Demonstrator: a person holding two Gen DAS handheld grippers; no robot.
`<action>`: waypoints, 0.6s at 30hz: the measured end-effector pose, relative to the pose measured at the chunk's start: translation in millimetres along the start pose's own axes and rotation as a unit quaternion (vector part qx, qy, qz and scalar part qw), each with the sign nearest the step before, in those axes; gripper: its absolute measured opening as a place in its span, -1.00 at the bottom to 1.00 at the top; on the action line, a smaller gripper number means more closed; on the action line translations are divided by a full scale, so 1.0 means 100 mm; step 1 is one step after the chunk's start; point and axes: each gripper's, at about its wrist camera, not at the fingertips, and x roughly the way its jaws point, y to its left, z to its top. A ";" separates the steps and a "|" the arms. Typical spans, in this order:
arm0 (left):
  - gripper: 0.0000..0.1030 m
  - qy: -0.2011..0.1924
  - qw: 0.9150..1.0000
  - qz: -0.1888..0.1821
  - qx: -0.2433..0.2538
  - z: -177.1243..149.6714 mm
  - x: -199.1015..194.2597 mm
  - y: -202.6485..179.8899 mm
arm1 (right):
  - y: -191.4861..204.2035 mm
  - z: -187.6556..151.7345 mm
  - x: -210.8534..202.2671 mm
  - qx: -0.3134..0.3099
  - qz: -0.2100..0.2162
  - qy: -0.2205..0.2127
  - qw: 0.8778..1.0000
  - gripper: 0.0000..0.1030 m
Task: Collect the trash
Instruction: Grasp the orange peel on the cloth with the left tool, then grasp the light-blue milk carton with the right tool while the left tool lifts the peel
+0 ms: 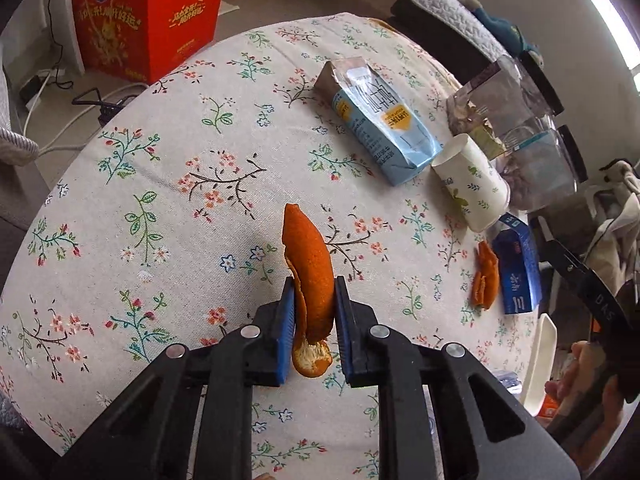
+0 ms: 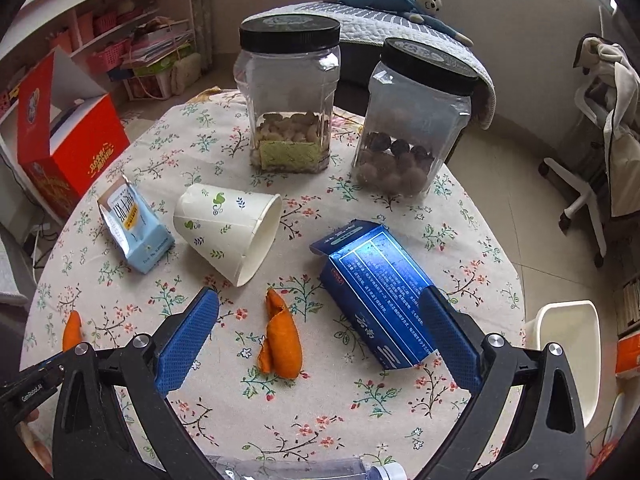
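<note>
My left gripper (image 1: 314,284) is shut on a long orange peel (image 1: 310,264) and holds it above the flowered tablecloth (image 1: 160,184); that peel also shows at the left edge of the right wrist view (image 2: 72,330). My right gripper (image 2: 320,312) is open wide and empty, above a second orange peel (image 2: 282,340) that lies on the cloth between its fingers. A dark blue box (image 2: 380,292) lies by the right finger. A tipped paper cup (image 2: 230,228) and a light blue milk carton (image 2: 134,228) lie further back.
Two clear jars with black lids (image 2: 290,100) (image 2: 416,120) stand at the far side of the table. A plastic bottle (image 2: 304,470) lies at the near edge. A red box (image 1: 144,16) stands on the floor to the left. A white chair (image 2: 568,344) is at the right.
</note>
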 end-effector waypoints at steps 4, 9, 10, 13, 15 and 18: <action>0.07 0.008 1.000 0.029 0.000 -0.02 0.02 0.00 | -0.01 0.01 0.02 0.000 0.000 0.002 1.000 0.86; 0.18 0.004 0.997 0.077 -0.002 -0.06 0.15 0.03 | 0.01 -0.01 0.02 -0.012 -0.007 -0.001 1.000 0.86; 0.18 -0.004 0.996 0.089 0.007 -0.07 0.15 0.00 | 0.02 -0.01 0.01 -0.016 -0.010 -0.004 1.000 0.86; 0.17 -0.019 0.992 0.120 0.045 -0.10 0.20 -0.14 | 0.07 0.00 -0.02 -0.034 -0.010 -0.019 0.999 0.86; -0.17 -0.026 0.985 0.153 0.073 -0.15 0.25 -0.20 | 0.16 0.00 -0.02 -0.065 -0.006 -0.028 0.998 0.86; -0.64 -0.041 0.981 0.163 0.093 -0.16 0.20 -0.23 | 0.38 0.00 0.01 -0.119 0.023 -0.029 0.992 0.86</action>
